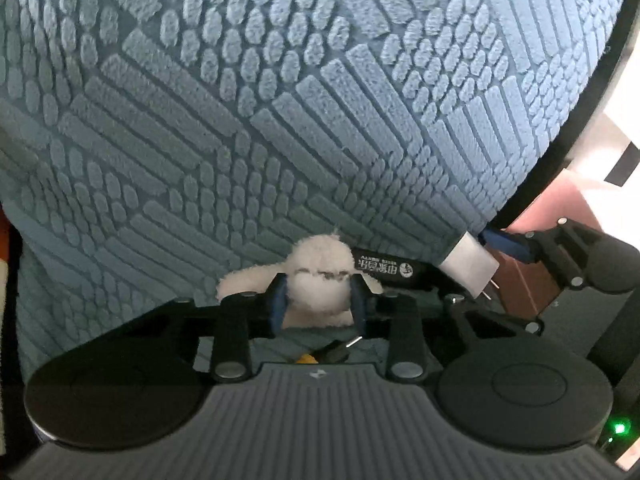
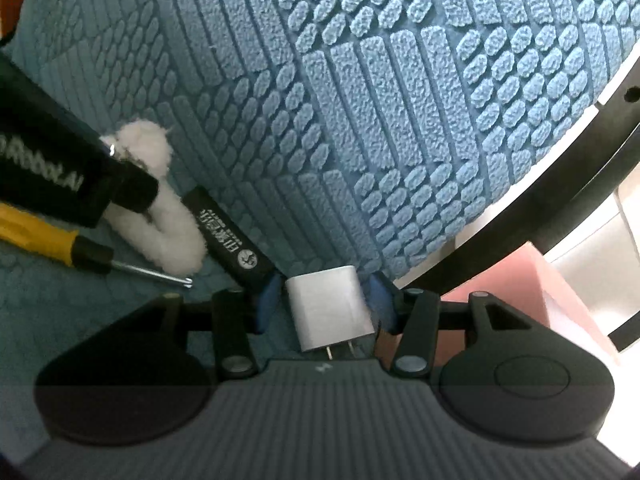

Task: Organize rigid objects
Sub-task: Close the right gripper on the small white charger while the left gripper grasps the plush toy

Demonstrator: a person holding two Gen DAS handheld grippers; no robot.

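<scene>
- Two grabs going: left gripper (image 1: pixel 319 304) pinching the white plush toy (image 1: pixel 316 280) on the blue mat (image 1: pixel 280 100).
- Right gripper (image 2: pixel 326 304) straddles the white charger (image 2: pixel 326 304), fingers spread; can't tell about contact.
- Squeeze the flat sides, lift straight, dodge the black bar (image 2: pixel 226 236).

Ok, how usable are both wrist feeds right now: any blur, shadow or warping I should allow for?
Left wrist view: fisheye bows the blue mat into a dome; its left side is shaded; the plush toy between the left tongs is sharp. Right wrist view: same bowing, slightly grainier; bright washout at the right edge; the white charger stays readable.
</scene>
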